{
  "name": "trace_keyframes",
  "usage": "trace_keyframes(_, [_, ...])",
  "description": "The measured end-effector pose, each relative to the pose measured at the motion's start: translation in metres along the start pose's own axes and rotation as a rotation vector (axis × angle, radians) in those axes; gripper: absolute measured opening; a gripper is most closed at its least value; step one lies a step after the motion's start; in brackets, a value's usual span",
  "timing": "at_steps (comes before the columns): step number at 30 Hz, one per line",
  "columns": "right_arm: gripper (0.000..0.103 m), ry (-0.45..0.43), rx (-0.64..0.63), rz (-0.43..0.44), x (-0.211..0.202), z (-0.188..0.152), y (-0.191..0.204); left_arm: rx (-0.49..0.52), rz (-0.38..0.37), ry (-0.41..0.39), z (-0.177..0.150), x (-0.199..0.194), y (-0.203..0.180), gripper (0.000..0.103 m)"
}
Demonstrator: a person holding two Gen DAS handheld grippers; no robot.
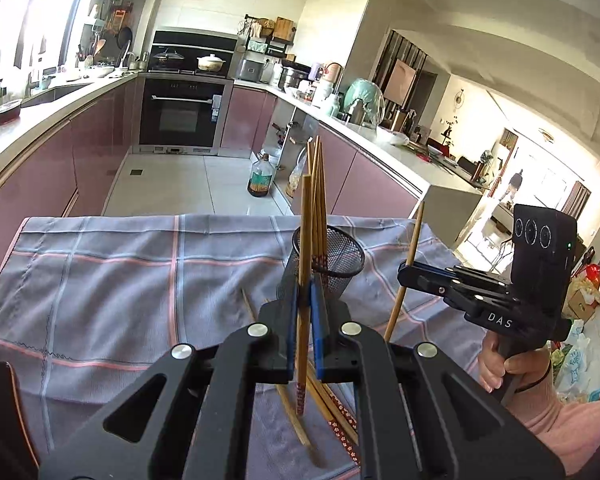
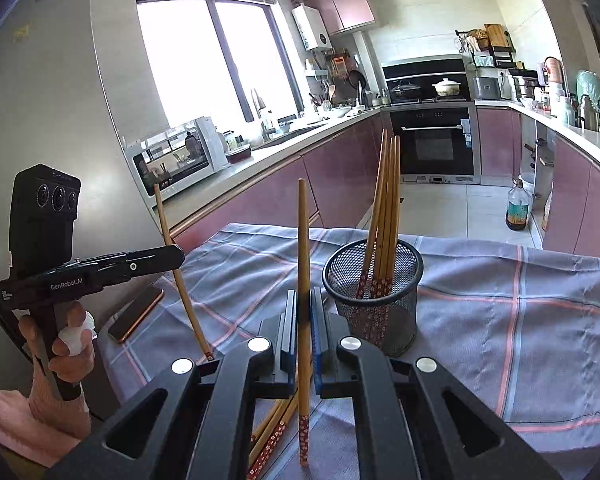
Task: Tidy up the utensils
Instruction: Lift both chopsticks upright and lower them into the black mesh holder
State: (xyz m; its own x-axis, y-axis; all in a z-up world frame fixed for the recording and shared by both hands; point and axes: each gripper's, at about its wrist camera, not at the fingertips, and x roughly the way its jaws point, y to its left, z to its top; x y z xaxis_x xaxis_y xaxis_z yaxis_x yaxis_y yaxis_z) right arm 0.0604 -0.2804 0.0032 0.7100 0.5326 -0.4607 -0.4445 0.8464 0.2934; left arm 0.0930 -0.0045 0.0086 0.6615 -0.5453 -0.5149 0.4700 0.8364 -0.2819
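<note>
In the left wrist view my left gripper [image 1: 305,300] is shut on a wooden chopstick [image 1: 306,220], held upright with its red patterned end down. My right gripper [image 1: 406,270] at the right pinches a second chopstick [image 1: 412,248]. The right wrist view shows my right gripper [image 2: 303,304] shut on its upright chopstick [image 2: 303,240], and my left gripper [image 2: 178,256] at the left gripping the other chopstick [image 2: 172,248]. A black mesh cup [image 1: 340,264] [image 2: 396,320] stands just beyond both grippers with several chopsticks in it. Loose chopsticks [image 1: 332,412] [image 2: 272,432] lie on the cloth below.
A grey checked cloth [image 1: 120,280] [image 2: 500,320] covers the table. A phone [image 2: 136,316] lies near its left edge. Beyond the table are pink kitchen cabinets, an oven [image 1: 182,116] and an oil bottle [image 1: 262,176] on the floor.
</note>
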Motion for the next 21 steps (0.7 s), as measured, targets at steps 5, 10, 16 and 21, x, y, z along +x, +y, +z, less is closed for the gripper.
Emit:
trace_keyframes(5, [0.005, -0.035, -0.009, -0.006, -0.006, 0.012, 0.0, -0.005, -0.022, -0.032, 0.015, -0.002, -0.008, 0.007])
trace_keyframes(10, [0.005, -0.068, -0.029, -0.01, -0.01, 0.027, 0.001, -0.004, -0.03, -0.049, 0.031, 0.003, -0.014, 0.007])
trace_keyframes(16, [0.005, -0.105, -0.057, -0.02, -0.016, 0.044, 0.001, 0.012, -0.035, -0.077, 0.05, 0.007, -0.021, 0.007])
trace_keyframes(21, [0.005, -0.138, -0.076, -0.031, -0.022, 0.057, 0.001, 0.033, -0.033, -0.102, 0.066, 0.007, -0.029, 0.007])
